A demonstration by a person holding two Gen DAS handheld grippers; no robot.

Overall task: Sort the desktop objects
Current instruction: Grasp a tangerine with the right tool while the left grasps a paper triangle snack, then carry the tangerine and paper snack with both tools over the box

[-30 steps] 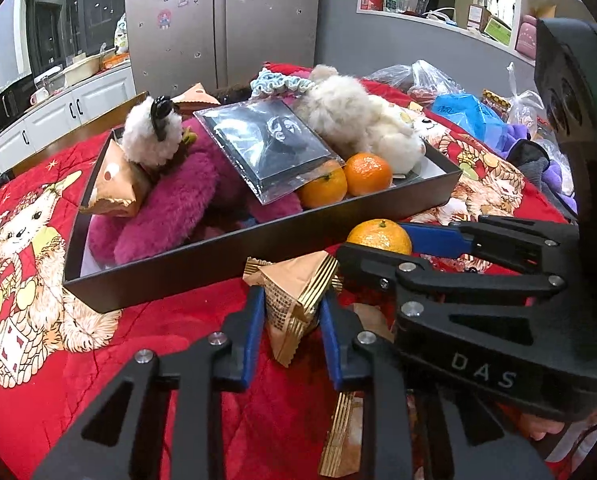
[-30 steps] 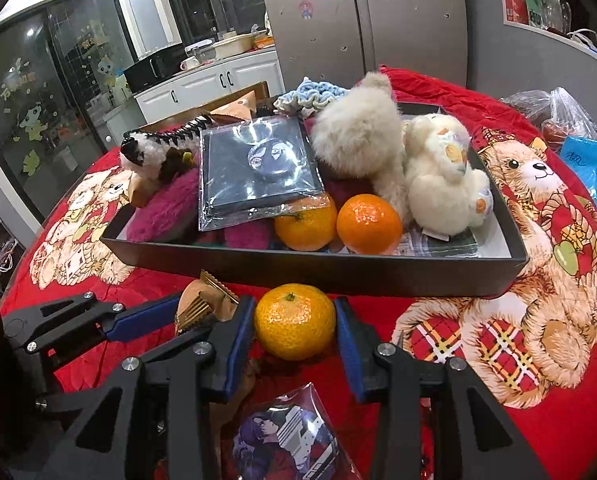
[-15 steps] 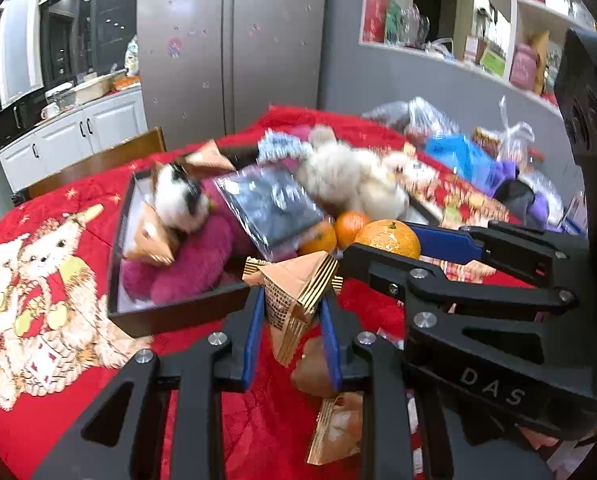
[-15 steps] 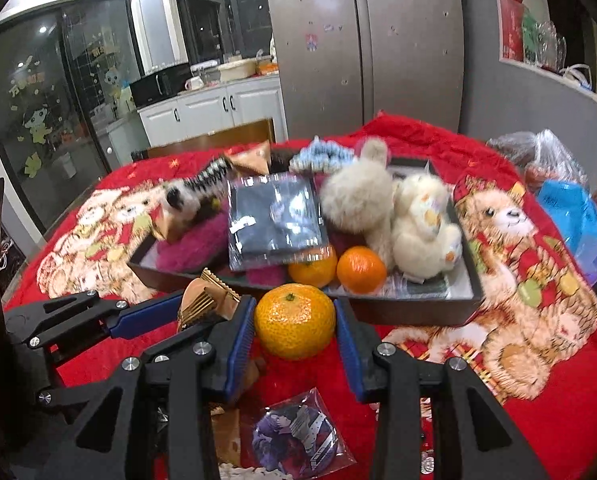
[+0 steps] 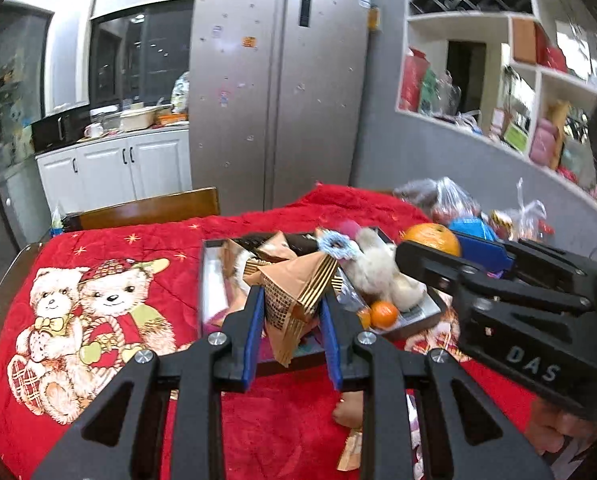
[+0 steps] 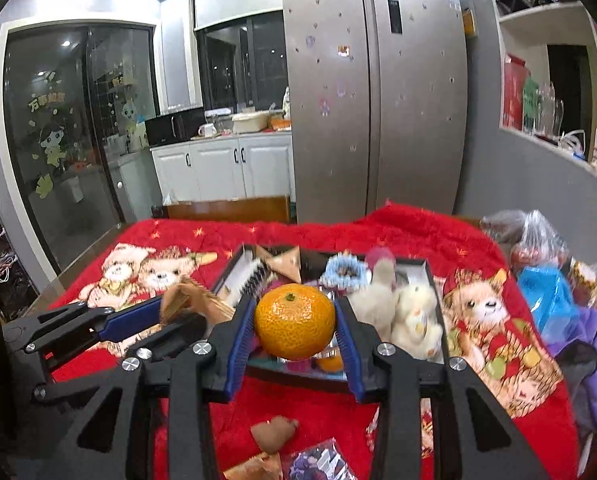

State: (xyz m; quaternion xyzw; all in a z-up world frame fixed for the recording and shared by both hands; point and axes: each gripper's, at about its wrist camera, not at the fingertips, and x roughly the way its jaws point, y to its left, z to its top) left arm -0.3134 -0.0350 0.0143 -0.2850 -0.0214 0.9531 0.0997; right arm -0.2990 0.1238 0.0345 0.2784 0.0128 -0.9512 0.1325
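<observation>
Above the red bear-print surface (image 5: 146, 248) we see both grippers raised, each carrying something. At 9 o'clock in the left wrist view the cloth shows two printed bears, bare of loose items. At centre the left gripper (image 5: 292, 322) has its blue-padded jaws closed on a tan triangular snack packet (image 5: 298, 292), pads pressing both sides, packet clear of the surface. Behind it at 12 o'clock sits the dark tray (image 5: 208, 280), holding more tan packets, a blue crocheted ring (image 5: 336, 244), a white plush toy (image 5: 378, 272) and a small orange (image 5: 384, 314) near the tray's 4 o'clock corner. At 3 o'clock the right gripper (image 5: 454, 252) comes in from the side with a mandarin (image 5: 432, 237) at its tip.

In the right wrist view the left gripper (image 6: 170, 312) shows at 9 o'clock with the packet (image 6: 190, 300) at its tip. At centre the right gripper's (image 6: 294, 332) jaws grip the mandarin (image 6: 294, 322), stem up, held in front of the tray (image 6: 234, 258). The ring (image 6: 344, 270) and plush (image 6: 402, 312) lie in the tray at 1 to 2 o'clock. At 3 o'clock plastic bags (image 6: 546, 240) sit at the surface's edge. At 6 o'clock a brown lump (image 6: 274, 432) and a printed wrapper (image 6: 318, 464) lie on the cloth; we cannot tell what they are.
</observation>
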